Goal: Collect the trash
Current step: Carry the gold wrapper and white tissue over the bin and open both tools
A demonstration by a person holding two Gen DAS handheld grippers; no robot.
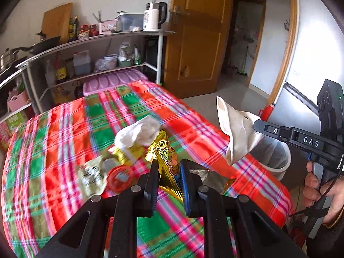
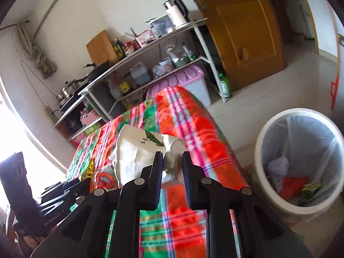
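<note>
My left gripper is shut on a gold snack wrapper lifted just above the plaid tablecloth. My right gripper is shut on a crushed white paper cup with a green leaf print, held above the table's right side; the cup also shows in the left wrist view. A crumpled tissue, a red round lid and a pale wrapper lie on the cloth. A white trash bin with a clear liner stands on the floor right of the table and holds some trash.
A metal shelf rack with bottles, a kettle and pans stands behind the table. A purple-lidded storage box sits at the table's far end. A wooden door and a fridge are to the right.
</note>
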